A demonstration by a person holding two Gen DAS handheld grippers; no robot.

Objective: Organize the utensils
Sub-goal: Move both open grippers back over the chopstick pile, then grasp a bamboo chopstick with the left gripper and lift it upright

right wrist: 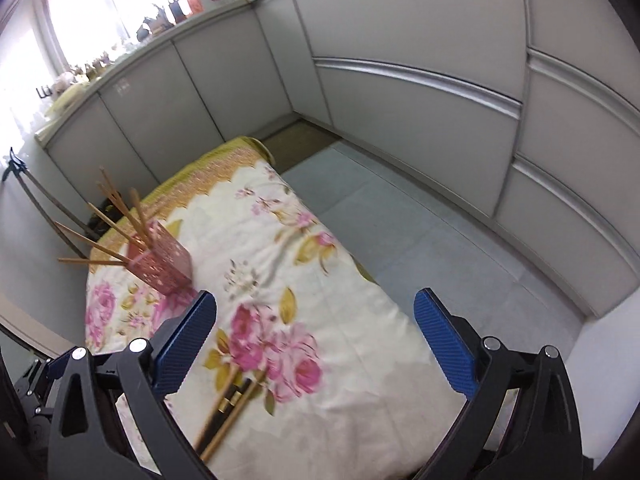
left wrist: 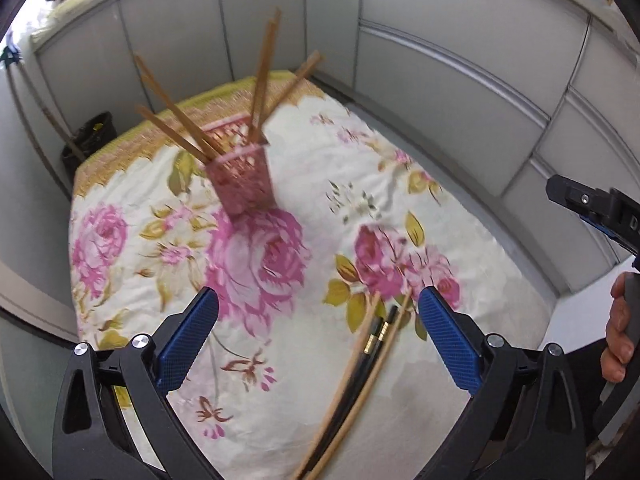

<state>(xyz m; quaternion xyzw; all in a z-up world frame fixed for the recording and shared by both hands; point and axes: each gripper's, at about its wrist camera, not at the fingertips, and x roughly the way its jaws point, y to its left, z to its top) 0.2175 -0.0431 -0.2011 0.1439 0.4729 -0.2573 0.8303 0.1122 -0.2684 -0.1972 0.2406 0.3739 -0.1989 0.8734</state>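
while several wooden chopsticks are seen standing splayed in a pink perforated holder, a loose bundle of chopsticks, wooden and black, is seen lying flat on the floral cloth near its close edge. the holder is set upright on the cloth, well apart from the bundle. the left gripper is held wide apart above the cloth, nothing between its blue pads. the right gripper is likewise spread wide and empty. grey cabinet panels are noted around the table.
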